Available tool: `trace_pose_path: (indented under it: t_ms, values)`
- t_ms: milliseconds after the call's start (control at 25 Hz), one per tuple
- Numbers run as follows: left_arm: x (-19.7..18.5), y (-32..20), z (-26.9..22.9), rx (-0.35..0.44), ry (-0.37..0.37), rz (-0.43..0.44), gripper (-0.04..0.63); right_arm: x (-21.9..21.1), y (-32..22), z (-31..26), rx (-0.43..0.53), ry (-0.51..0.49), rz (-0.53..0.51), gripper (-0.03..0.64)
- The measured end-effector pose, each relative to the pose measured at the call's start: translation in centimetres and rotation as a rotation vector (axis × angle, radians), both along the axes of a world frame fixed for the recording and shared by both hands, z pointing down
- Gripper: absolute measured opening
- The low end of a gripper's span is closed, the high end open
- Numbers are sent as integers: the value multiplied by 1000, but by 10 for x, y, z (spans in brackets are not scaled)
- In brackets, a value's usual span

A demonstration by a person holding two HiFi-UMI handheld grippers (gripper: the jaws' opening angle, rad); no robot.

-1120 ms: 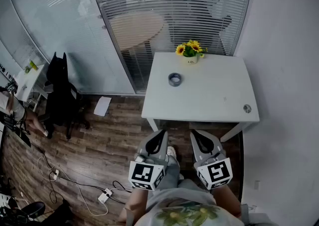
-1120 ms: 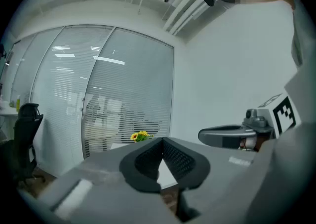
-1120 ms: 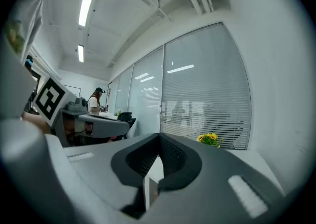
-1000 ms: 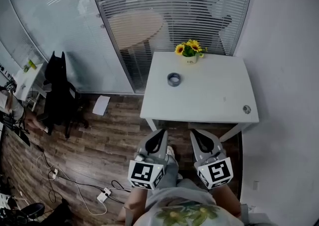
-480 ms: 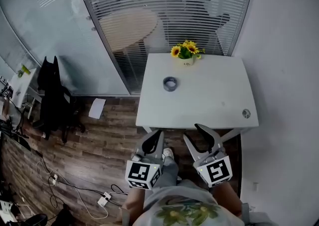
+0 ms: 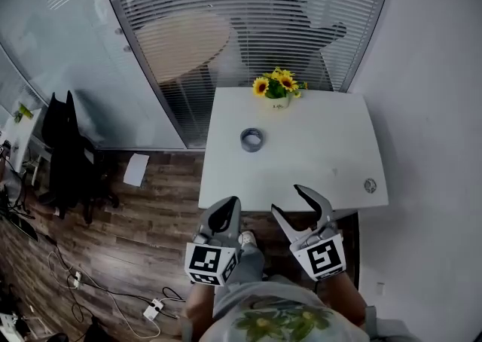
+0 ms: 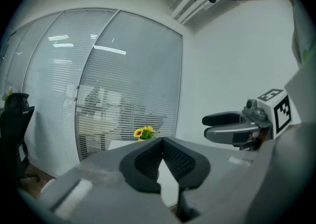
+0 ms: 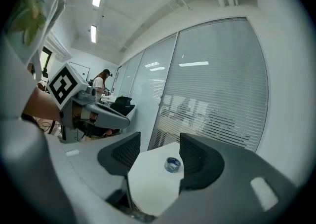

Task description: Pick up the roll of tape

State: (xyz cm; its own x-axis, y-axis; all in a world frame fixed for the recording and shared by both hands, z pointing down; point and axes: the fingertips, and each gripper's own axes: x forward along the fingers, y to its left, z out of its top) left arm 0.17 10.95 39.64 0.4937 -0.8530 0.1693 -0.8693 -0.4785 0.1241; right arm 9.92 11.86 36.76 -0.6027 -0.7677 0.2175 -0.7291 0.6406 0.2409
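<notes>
Head view: a white table [image 6: 324, 145] stands with its far edge against the slatted blinds [image 6: 248, 9] and its right edge along the plain wall [image 6: 429, 107]. Its near and left edges are open to the wooden floor [image 6: 151, 212]. On the table are one roll of tape [image 6: 251, 139] on the left half, apart from every edge, one flower pot [image 6: 277, 88] at the far edge, and one small round disc [image 6: 370, 185] by the near right corner. The mark on the pot is too small to read. Both grippers hang just short of the table's near edge. The left gripper [image 6: 226, 211] has its fingers pressed together. The right gripper [image 6: 290, 203] has its fingers spread. Each cube [image 6: 207, 261] shows one black-and-white square marker.

Left gripper view: the left gripper [image 7: 161, 143] is closed tip to tip on nothing, with the table [image 7: 118, 144] beyond it.

Right gripper view: the right gripper [image 8: 159, 141] has just been opening. Its fingers are wide and empty, and the roll of tape [image 8: 172, 164] lies well beyond them on the table.
</notes>
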Motion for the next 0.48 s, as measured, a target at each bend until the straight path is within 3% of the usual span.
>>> trace_pose_path:
  t_ms: [480]
  values:
    - [-30,-65,5,-26,20,-25,3,-24,-70,16,-47,79,-52,238]
